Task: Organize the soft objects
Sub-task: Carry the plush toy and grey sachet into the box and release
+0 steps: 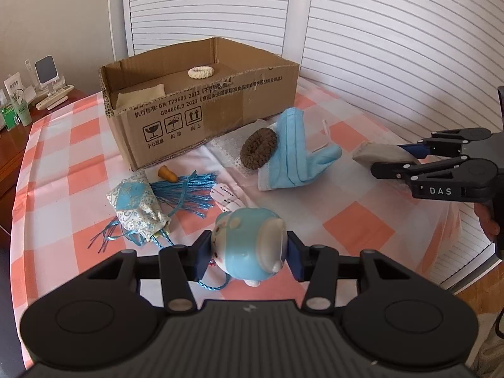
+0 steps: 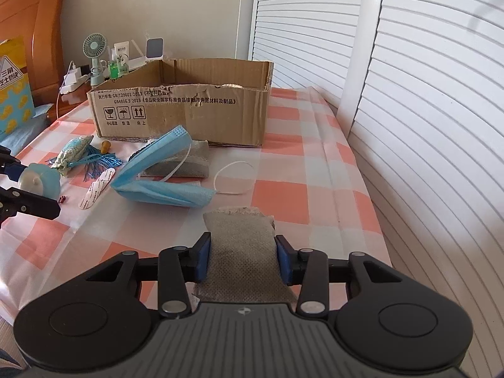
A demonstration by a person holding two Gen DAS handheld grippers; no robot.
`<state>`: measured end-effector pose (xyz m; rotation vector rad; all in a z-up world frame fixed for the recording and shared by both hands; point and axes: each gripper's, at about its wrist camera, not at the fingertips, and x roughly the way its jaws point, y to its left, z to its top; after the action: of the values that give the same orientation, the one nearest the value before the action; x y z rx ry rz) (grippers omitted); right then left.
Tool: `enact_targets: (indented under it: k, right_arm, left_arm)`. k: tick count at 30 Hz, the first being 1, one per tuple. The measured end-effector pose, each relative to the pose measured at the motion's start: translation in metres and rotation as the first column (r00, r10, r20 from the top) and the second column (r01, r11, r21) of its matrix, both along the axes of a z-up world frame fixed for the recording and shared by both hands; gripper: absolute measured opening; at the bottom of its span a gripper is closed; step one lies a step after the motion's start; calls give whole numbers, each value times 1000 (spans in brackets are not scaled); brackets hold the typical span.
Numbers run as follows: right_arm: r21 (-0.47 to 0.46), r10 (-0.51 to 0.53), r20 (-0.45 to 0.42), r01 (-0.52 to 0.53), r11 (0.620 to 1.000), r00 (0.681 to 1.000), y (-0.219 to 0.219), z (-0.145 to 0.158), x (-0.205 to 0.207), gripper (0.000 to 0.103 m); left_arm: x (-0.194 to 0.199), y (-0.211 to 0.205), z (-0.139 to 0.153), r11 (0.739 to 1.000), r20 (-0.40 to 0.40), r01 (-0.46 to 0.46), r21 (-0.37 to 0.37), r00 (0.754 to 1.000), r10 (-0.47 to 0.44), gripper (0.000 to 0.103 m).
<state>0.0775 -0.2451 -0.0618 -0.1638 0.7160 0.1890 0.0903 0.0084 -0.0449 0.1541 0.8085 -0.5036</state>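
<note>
Cardboard box (image 1: 201,100): open, on checked cloth (image 1: 78,163); cream ring (image 1: 201,72) inside. Before it: brown scrunchie (image 1: 258,152), blue mask (image 1: 293,151), patterned pouch (image 1: 137,208). Nearer: left gripper (image 1: 249,256) clamping blue toy (image 1: 249,245). Right of box: right gripper (image 1: 390,157) pinching grey sachet (image 1: 381,154).

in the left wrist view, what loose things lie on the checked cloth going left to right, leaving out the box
patterned blue and white fabric pouch → small orange cone-shaped piece → blue tassel of shiny strands → brown knitted ring → light blue face mask → grey fabric sachet in the right gripper
</note>
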Motion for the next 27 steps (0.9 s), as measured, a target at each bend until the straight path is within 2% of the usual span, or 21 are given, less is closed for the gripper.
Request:
enact_targets:
  k: [6,16,22,27]
  right_arm:
    - [-3,13,24,-13,1000,1000,-3,15,-6,47]
    - [6,78,100,-79,997,992,1,47,-2,47]
    - [22,115,133,-119,993,984,4,62,12,47]
    - [24,144,158,-150,988,977,7,71,25,47]
  left_arm:
    - [-5,3,15,999,3,34,3,999,-34,48]
    - [6,-1,46,998,64,65,22,996,-66,48]
    - [39,-17,72,996,130,75,38,988,-79,48]
    - [86,-32,89,996,183,66,67,980,-78,48]
